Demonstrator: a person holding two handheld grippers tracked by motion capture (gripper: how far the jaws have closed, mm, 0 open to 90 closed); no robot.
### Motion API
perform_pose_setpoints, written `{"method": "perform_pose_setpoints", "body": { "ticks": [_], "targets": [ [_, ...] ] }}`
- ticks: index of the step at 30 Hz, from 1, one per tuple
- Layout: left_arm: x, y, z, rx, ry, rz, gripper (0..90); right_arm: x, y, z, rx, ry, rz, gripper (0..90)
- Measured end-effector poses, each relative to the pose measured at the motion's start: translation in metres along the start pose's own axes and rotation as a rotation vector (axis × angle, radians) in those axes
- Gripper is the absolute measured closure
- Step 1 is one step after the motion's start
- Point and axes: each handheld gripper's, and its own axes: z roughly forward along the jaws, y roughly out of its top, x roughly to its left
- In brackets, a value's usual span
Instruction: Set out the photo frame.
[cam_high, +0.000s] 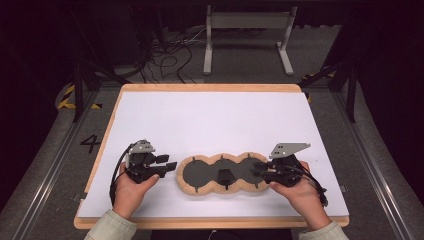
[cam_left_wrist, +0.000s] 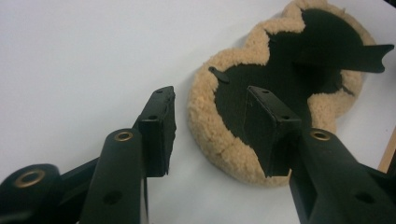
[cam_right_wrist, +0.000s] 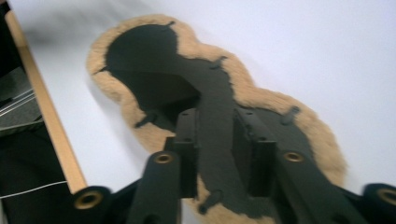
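The fleece pad (cam_high: 222, 175), tan at its rim and black inside, lies flat on the white table (cam_high: 210, 120), close to the table's near edge. My left gripper (cam_high: 169, 164) stands just beside its left end, jaws apart and empty. My right gripper (cam_high: 261, 169) is over the pad's right end, jaws parted, pinching nothing.

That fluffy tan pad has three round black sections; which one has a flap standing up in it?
The middle section of the pad: a small black flap stands up there, while the left and right sections lie flat.
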Motion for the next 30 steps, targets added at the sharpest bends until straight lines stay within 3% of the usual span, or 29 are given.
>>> {"method": "perform_pose_setpoints", "body": {
  "ticks": [4,10,21,24,30],
  "targets": [
    [0.002,-0.003,-0.002,0.015,-0.01,-0.015,50.7,-0.009,-0.003,-0.003,0.008,-0.041,0.048,53.0],
    [0.004,-0.006,0.003,0.089,-0.035,-0.031,45.0,-0.019,-0.008,-0.005,0.021,-0.062,0.095,42.3],
    [0.005,-0.008,0.017,0.171,-0.093,-0.056,34.9,-0.041,-0.026,-0.002,0.078,-0.052,0.176,26.7],
    [0.004,-0.009,0.022,0.193,-0.117,-0.08,32.0,-0.046,-0.03,0.004,0.109,-0.041,0.2,24.6],
    [0.005,-0.012,0.031,0.233,-0.126,-0.111,27.4,-0.048,-0.035,0.013,0.16,-0.011,0.219,23.0]
  ]
}}
